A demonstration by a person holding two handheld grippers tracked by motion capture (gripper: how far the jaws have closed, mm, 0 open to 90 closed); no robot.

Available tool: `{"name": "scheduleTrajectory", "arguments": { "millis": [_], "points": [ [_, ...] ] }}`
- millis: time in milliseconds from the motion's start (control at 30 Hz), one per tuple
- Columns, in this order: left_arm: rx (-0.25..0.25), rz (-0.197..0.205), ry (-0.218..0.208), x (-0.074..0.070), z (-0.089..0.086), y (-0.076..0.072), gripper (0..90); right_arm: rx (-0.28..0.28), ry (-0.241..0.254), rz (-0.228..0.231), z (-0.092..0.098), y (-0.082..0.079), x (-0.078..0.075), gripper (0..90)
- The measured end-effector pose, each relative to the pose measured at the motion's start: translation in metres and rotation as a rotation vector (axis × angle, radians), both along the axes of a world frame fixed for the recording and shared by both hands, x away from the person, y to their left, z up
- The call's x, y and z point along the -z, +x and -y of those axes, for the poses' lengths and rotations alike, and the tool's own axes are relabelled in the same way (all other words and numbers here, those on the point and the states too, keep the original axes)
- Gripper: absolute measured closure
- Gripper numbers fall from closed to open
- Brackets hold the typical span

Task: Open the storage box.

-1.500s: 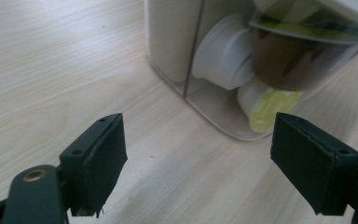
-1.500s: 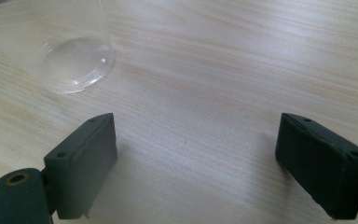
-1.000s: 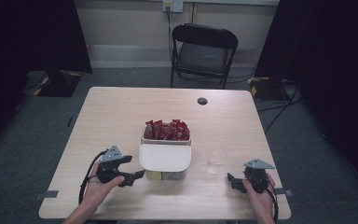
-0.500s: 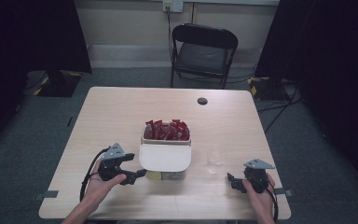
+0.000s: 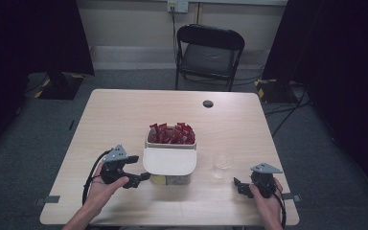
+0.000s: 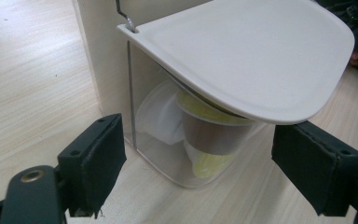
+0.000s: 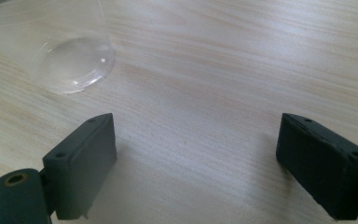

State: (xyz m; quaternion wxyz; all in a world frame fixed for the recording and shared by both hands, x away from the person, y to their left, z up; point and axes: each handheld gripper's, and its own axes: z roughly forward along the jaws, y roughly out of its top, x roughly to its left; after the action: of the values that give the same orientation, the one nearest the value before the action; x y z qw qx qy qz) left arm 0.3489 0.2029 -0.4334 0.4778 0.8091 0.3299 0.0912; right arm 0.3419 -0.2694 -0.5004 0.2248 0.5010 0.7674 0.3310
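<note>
White lid [image 6: 242, 51] hides most of the yellow pods [image 6: 209, 135] beneath; clear cup [image 7: 51, 42] is cut off at the top edge.

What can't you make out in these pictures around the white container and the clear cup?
- Clear compartment, left gripper view: the white lid covers the yellow-and-brown item inside; what it is stays unclear.
- Clear cup, right gripper view: cut off by the top edge, so only its base shows.
- Red packets, high view: too small to read or count.
- Left tongs, high view: contact with the container can't be told.
</note>
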Motion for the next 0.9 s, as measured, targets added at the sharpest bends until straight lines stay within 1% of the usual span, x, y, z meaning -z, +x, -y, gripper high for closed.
{"name": "scheduleTrajectory", "arguments": {
  "millis": [100, 167, 300, 333, 367, 500, 767, 833, 900],
  "points": [
    [0.001, 0.002, -0.004, -0.002, 0.000, 0.000, 17.1, 0.000, 0.000, 0.000, 0.000, 0.000, 0.000, 11.4],
    [0.003, 0.006, 0.001, -0.002, 0.000, 0.000, 17.1, -0.001, 0.001, -0.001, 0.000, 0.000, 0.000, 11.3],
    [0.007, 0.001, 0.000, -0.003, 0.003, 0.000, 17.6, -0.002, 0.001, -0.001, 0.000, 0.000, 0.000, 11.3],
    [0.008, 0.000, -0.009, -0.003, 0.004, 0.000, 17.6, -0.001, 0.001, -0.001, 0.000, 0.000, 0.000, 11.4],
    [0.012, -0.003, -0.009, -0.004, 0.004, 0.001, 17.6, -0.002, 0.001, -0.001, 0.000, 0.000, 0.000, 11.3],
    [0.011, 0.000, -0.021, -0.007, 0.005, 0.002, 17.3, -0.002, 0.001, -0.002, 0.000, 0.000, 0.000, 11.3],
    [0.023, 0.001, -0.030, -0.015, 0.005, 0.005, 17.1, -0.002, 0.001, -0.001, 0.000, 0.000, 0.000, 11.3],
    [0.027, -0.008, -0.030, -0.016, 0.007, 0.006, 17.3, -0.002, 0.001, -0.001, 0.000, 0.000, 0.000, 11.3],
    [0.035, -0.003, -0.024, -0.017, 0.008, 0.006, 17.8, -0.002, 0.001, -0.001, 0.000, 0.000, 0.000, 11.3]
  ]
}}
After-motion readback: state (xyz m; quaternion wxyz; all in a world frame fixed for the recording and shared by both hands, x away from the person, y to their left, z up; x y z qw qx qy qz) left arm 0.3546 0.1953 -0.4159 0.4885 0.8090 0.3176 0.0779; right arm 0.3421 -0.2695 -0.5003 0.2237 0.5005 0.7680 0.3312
